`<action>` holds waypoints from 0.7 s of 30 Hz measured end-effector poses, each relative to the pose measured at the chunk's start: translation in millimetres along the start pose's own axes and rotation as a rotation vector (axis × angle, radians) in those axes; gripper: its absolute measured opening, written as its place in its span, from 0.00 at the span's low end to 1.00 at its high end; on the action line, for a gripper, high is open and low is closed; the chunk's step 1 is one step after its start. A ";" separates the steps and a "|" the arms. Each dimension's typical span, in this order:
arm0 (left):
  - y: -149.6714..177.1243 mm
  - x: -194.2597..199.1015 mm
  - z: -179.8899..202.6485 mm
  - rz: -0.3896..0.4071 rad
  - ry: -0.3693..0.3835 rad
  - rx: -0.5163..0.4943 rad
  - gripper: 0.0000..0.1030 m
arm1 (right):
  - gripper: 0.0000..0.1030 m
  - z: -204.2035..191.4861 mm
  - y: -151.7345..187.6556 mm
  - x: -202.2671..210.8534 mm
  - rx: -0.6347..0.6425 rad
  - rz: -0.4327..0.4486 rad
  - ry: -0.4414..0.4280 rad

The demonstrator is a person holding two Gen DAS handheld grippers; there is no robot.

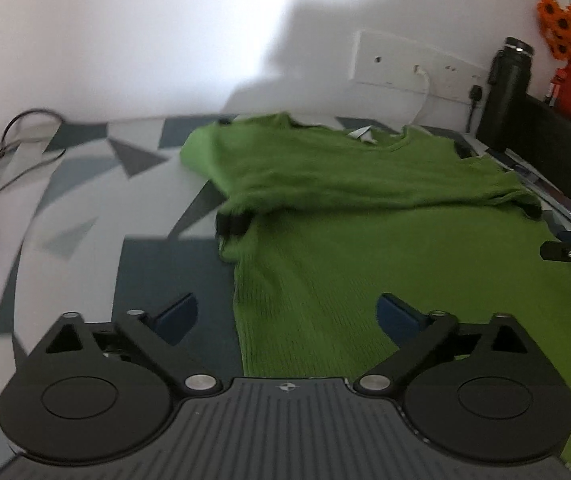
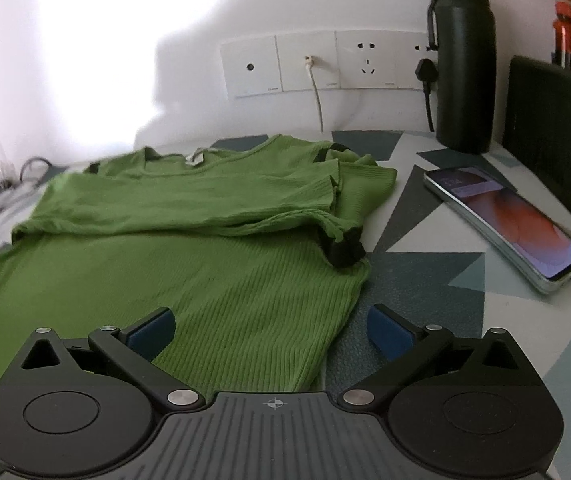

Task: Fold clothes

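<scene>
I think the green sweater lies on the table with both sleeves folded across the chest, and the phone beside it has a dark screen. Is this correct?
Not fully. The phone has a lit screen showing orange-pink wallpaper, as the right wrist view shows. The rest holds: the green sweater lies on the table with both sleeves folded across.

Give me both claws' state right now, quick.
Left claw: open, empty, over the shirt's left edge.
Right claw: open, empty, over the shirt's right edge.
</scene>
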State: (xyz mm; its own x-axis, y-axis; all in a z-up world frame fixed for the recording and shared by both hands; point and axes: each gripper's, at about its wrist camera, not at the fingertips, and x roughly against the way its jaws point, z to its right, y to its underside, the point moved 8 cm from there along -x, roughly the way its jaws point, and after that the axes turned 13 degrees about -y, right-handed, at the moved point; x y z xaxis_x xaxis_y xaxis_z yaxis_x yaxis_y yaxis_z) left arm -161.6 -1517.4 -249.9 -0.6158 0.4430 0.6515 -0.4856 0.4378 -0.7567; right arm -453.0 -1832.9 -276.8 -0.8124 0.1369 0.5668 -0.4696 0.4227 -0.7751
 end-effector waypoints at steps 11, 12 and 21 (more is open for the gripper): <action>16.9 -2.4 3.1 0.006 -0.073 -0.043 1.00 | 0.99 -8.1 3.6 -5.6 0.078 -0.046 0.070; 17.3 -2.0 3.0 0.007 -0.074 -0.042 0.99 | 0.99 -7.0 3.5 -5.4 0.071 -0.045 0.066; 17.9 -1.4 2.2 0.013 -0.083 -0.036 1.00 | 0.99 -6.2 3.2 -5.5 0.071 -0.047 0.065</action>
State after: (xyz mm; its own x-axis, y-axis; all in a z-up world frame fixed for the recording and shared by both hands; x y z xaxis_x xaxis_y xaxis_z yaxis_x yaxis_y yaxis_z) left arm -170.8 -1512.0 -264.5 -0.6719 0.3834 0.6336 -0.4557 0.4604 -0.7618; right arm -447.9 -1826.8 -280.6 -0.7658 0.1768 0.6183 -0.5321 0.3656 -0.7636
